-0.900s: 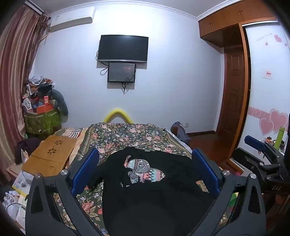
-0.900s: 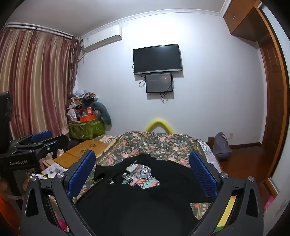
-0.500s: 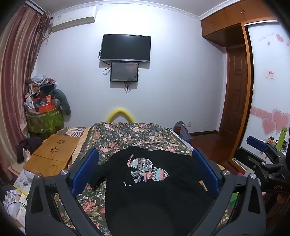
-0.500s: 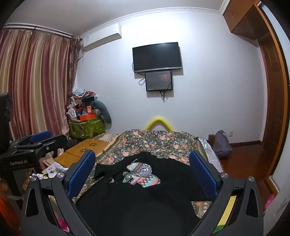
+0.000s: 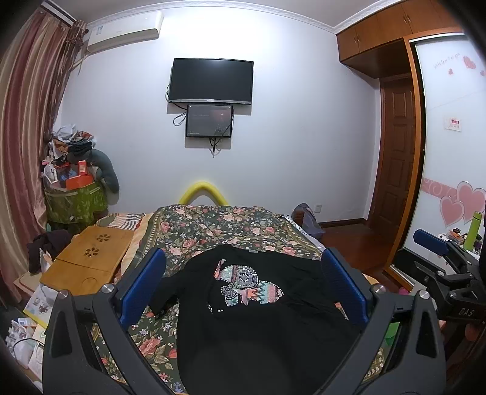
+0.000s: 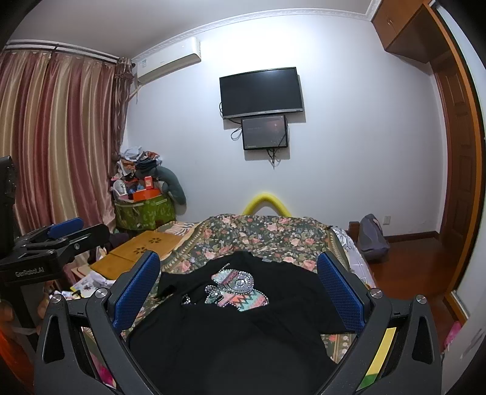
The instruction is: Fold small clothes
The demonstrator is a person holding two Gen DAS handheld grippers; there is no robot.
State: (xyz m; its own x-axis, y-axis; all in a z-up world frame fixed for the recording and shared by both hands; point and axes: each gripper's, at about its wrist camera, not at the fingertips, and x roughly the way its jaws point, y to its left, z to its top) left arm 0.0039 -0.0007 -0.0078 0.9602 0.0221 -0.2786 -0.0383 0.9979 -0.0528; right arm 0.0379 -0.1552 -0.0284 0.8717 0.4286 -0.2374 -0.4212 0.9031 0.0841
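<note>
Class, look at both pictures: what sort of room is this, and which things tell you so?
Most likely a home bedroom. A bed with a floral cover fills the middle, a TV hangs on the wall, and a built-in wardrobe stands beside a door.

Black shirt flat on flowery bed, right gripper wide open above it, left gripper nearby

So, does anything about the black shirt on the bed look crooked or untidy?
Yes. The black shirt lies unfolded and slightly askew on the flowered bedspread; one sleeve sticks out and the fabric is wrinkled.
</note>
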